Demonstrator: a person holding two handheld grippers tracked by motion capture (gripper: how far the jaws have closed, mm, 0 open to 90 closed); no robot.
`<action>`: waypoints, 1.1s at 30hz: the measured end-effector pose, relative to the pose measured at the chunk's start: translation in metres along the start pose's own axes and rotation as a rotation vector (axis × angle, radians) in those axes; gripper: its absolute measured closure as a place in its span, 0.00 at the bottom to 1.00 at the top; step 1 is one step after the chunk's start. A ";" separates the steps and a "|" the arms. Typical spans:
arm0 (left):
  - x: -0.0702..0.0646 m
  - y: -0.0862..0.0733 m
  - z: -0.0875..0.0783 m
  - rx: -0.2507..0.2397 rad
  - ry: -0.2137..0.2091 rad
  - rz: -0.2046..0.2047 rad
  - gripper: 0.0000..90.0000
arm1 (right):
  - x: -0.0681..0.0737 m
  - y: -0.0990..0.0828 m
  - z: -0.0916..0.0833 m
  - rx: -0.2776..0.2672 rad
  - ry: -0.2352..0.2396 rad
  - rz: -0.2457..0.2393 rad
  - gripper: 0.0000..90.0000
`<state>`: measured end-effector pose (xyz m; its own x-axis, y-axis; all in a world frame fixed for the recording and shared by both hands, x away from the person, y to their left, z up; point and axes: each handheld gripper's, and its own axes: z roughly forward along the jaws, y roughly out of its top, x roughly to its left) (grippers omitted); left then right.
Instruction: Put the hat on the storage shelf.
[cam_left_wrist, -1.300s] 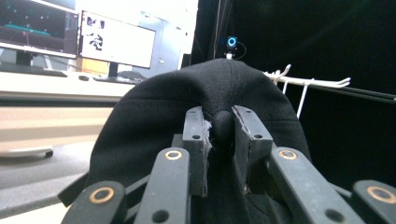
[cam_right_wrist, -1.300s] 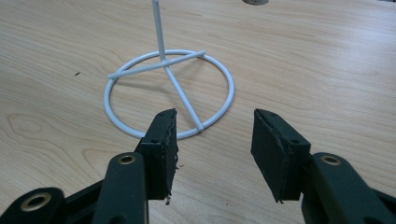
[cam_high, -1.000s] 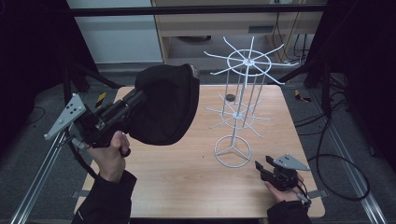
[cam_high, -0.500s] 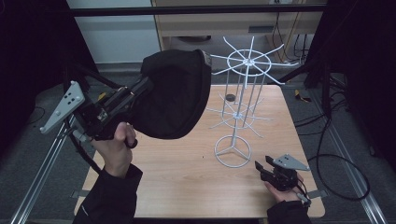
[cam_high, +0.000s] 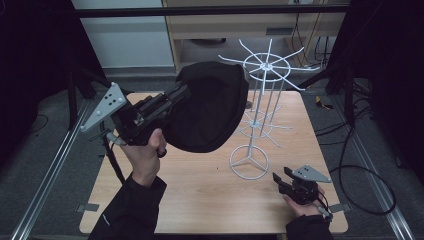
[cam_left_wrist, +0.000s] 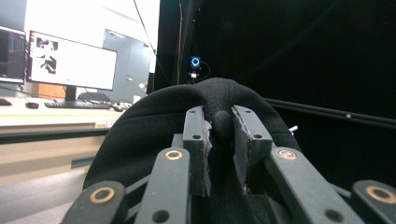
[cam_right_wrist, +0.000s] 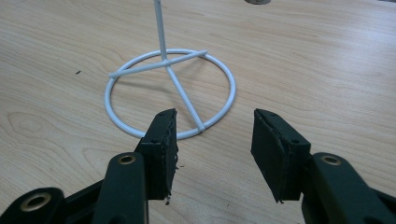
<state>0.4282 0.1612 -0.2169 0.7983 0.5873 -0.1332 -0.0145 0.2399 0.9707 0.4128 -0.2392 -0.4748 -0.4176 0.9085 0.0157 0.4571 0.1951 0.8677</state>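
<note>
A black fabric cap (cam_high: 210, 107) hangs in the air over the left half of the table, held up by my left gripper (cam_high: 175, 97), which is shut on a fold of it. In the left gripper view the cap (cam_left_wrist: 154, 126) bulges around the two jaws, with the gripper (cam_left_wrist: 220, 122) pinching cloth between them. The cap's right edge is close to the top ring of a white wire stand (cam_high: 260, 100), whose round base (cam_right_wrist: 170, 91) rests on the wood. My right gripper (cam_high: 281, 181) rests low by the table's near right corner, open and with nothing in it (cam_right_wrist: 214, 128), just short of the base ring.
The wooden table (cam_high: 200, 200) stands between metal rails on a grey floor. A shelf unit (cam_high: 240, 25) and cables lie beyond its far edge. A small dark object (cam_high: 249, 104) lies on the table behind the stand. Monitors on a desk (cam_left_wrist: 70, 63) are far off.
My left gripper has carried the cap up and to the right, closer to the stand's top ring. The right gripper has stayed where it was.
</note>
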 end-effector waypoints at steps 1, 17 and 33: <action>0.001 -0.004 0.002 0.015 0.006 -0.002 0.84 | 0.000 0.000 0.000 0.003 0.002 0.005 0.56; 0.020 -0.043 -0.003 0.157 0.039 -0.027 0.84 | 0.000 -0.001 0.002 0.019 0.001 -0.005 0.55; 0.020 -0.067 -0.011 0.270 0.053 0.061 0.52 | -0.001 -0.002 0.003 0.024 0.002 0.004 0.53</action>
<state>0.4387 0.1657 -0.2868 0.7683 0.6355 -0.0766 0.1055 -0.0077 0.9944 0.4144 -0.2390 -0.4782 -0.4171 0.9087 0.0198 0.4776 0.2006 0.8554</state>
